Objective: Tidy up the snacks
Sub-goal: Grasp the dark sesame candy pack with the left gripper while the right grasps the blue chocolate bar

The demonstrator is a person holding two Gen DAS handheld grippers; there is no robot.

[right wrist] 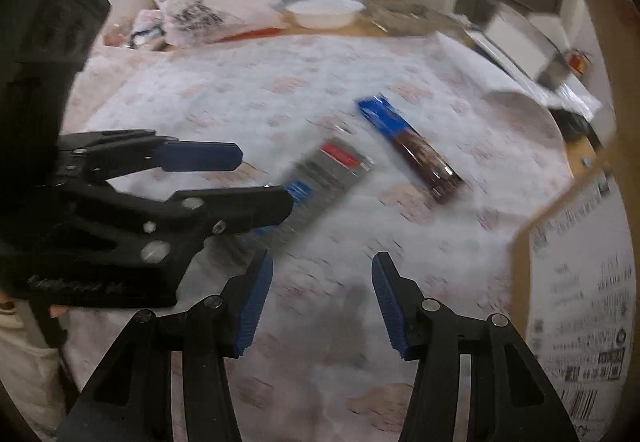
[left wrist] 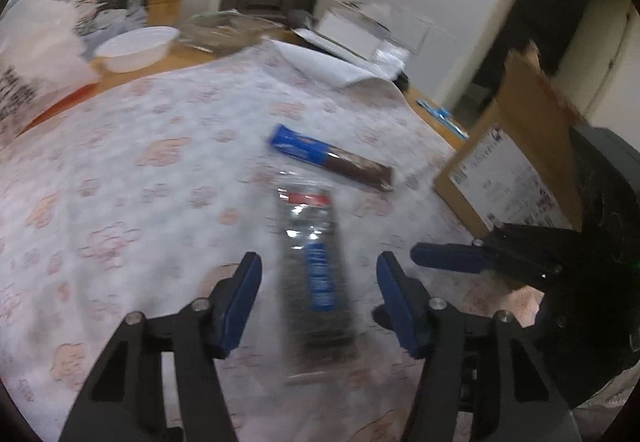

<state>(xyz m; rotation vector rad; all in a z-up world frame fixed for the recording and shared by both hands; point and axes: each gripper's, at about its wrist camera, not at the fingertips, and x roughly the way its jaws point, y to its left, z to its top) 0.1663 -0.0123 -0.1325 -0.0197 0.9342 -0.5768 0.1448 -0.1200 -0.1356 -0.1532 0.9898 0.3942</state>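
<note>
Two long cookie packs lie on the floral tablecloth. The clear pack with a red tab and blue label [left wrist: 316, 274] lies lengthwise between the spread fingers of my left gripper [left wrist: 318, 282], which is open and not touching it. It also shows blurred in the right wrist view [right wrist: 320, 182]. The blue and brown pack [left wrist: 332, 158] lies just beyond it, also seen in the right wrist view [right wrist: 412, 148]. My right gripper [right wrist: 322, 294] is open and empty above bare cloth. The left gripper shows in the right wrist view [right wrist: 264, 178], and the right gripper in the left wrist view [left wrist: 416, 254].
An open cardboard box [left wrist: 516, 162] stands at the right, near in the right wrist view [right wrist: 580, 282]. At the table's far side are a white bowl [left wrist: 136, 48], plastic bags [right wrist: 216, 2], a glass dish [left wrist: 228, 28] and white boxes [left wrist: 360, 30].
</note>
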